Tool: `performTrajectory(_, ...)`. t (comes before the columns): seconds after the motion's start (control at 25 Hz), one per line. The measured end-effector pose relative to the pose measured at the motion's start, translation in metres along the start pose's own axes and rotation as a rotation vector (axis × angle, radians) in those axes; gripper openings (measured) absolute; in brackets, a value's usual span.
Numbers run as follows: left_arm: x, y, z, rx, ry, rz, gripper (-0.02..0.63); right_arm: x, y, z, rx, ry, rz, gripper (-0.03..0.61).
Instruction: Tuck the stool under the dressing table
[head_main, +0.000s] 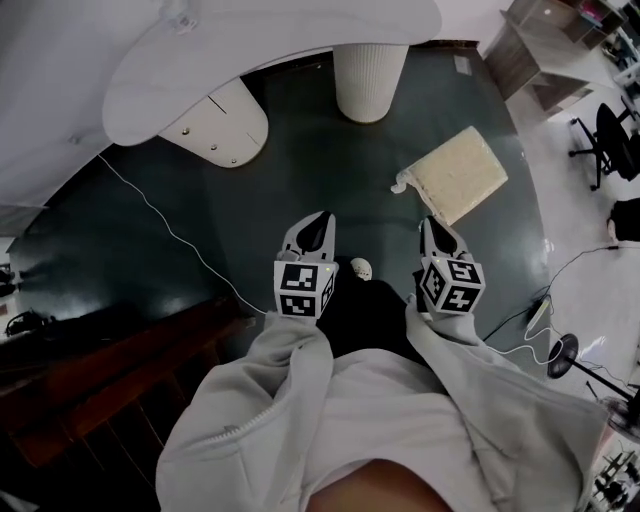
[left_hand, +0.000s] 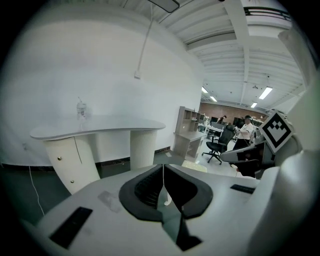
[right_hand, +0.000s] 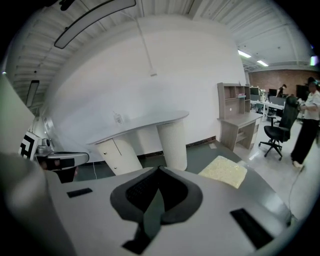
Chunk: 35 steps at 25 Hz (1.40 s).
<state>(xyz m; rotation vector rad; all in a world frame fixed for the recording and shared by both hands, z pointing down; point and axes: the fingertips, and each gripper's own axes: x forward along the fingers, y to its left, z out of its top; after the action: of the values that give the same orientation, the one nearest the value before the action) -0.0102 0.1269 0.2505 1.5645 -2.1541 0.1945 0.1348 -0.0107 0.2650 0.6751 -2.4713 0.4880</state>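
I am finding no words, numbers or brand names that I can read. Nothing legible is showing in any view. The only signs I am seeing are the black-and-white square markers (head_main: 303, 290) on the cube of my left gripper (head_main: 322, 220) and on the cube of my right gripper (head_main: 430, 226) — they are carrying block patterns, not letters or digits. The same patterns are showing at the edge of each gripper view. A small pale slip (head_main: 462, 65) is lying on the dark floor (head_main: 330, 170) — it is looking too small for me to make out any print.
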Motion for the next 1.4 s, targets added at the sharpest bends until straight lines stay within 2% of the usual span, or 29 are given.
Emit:
performTrajectory(0.28,0.057,-0.004,0.005,0.077,0.063,-0.132,0.018,-0.002,-0.045,-0.015,0.067,0.013,-0.143,0.049)
performTrajectory(0.52,0.113,-0.018,0.004,0.155,0.143,-0.290,0.018,0.001,-0.078,-0.039,0.246,0.049,-0.258,0.049)
performTrajectory(0.72,0.160,-0.038,-0.006,0.227,0.217,-0.425,0.020,0.011,-0.105,-0.054,0.300,0.071,-0.341,0.049)
performTrajectory(1.04,0.231,-0.057,-0.052,0.330,0.343,-0.545,0.027,0.039,-0.146,-0.094,0.396,0.103,-0.428,0.051)
performTrajectory(1.12,0.246,-0.063,-0.070,0.357,0.384,-0.574,0.088,0.049,-0.154,-0.107,0.410,0.113,-0.434,0.051)
performTrajectory(1.2,0.263,-0.069,-0.088,0.380,0.420,-0.597,0.142,0.060,-0.163,-0.120,0.420,0.128,-0.430,0.093)
performTrajectory(1.4,0.308,-0.081,-0.140,0.416,0.502,-0.631,0.182,0.089,-0.188,-0.162,0.451,0.178,-0.421,0.146)
